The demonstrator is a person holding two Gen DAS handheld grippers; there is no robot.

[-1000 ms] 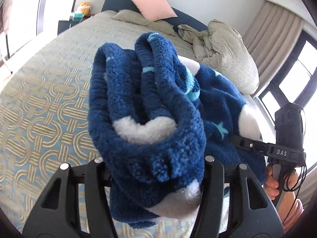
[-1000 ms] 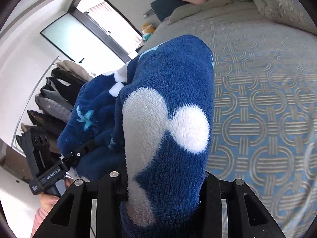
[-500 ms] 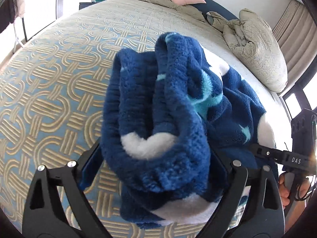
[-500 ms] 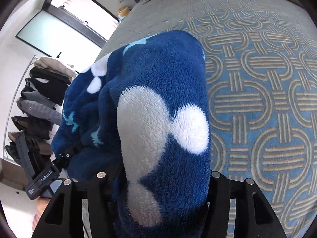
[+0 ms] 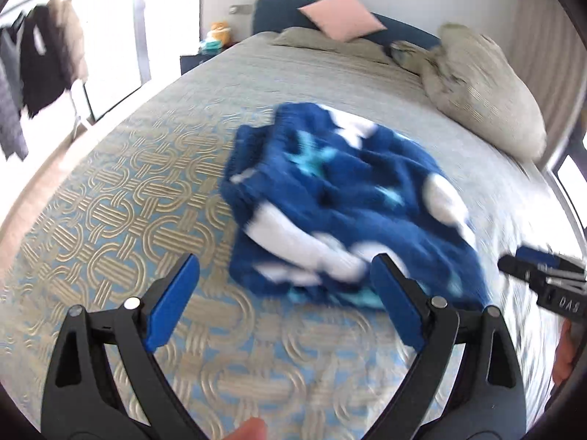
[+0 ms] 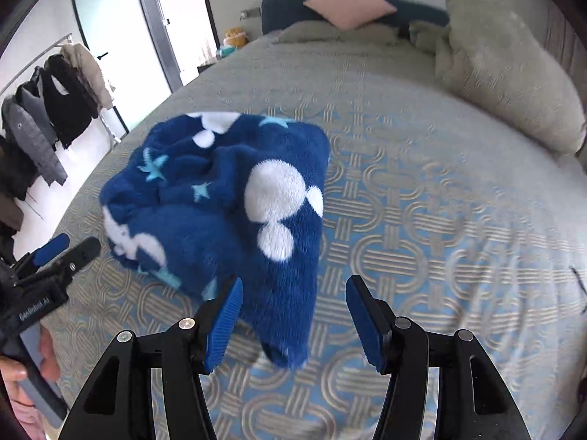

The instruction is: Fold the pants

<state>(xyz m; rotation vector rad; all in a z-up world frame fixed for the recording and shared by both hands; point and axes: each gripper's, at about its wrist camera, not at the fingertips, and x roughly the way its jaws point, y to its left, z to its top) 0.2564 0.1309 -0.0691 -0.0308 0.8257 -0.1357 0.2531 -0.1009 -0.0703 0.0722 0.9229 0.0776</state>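
Observation:
The fleece pants (image 5: 345, 205) are dark blue with white mouse-head shapes and light blue stars. They lie in a loose folded bundle on the patterned bedspread (image 5: 121, 220), also in the right wrist view (image 6: 234, 205). My left gripper (image 5: 284, 291) is open and empty, just in front of the bundle's near edge. My right gripper (image 6: 293, 317) is open and empty, its jaws on either side of the bundle's near corner without touching. The right gripper shows at the right edge of the left wrist view (image 5: 543, 278); the left gripper shows at the left of the right wrist view (image 6: 55, 256).
A crumpled beige duvet (image 6: 506, 73) lies along the bed's far right. A pink cushion (image 6: 348, 0) and pillows sit at the headboard. A clothes rack with coats (image 6: 47, 110) stands left of the bed. A nightstand with small items (image 5: 216, 40) is at the far left.
Both grippers have opened and let go of the pants. The bundle now rests on the bed. Both grippers have drawn back from it.

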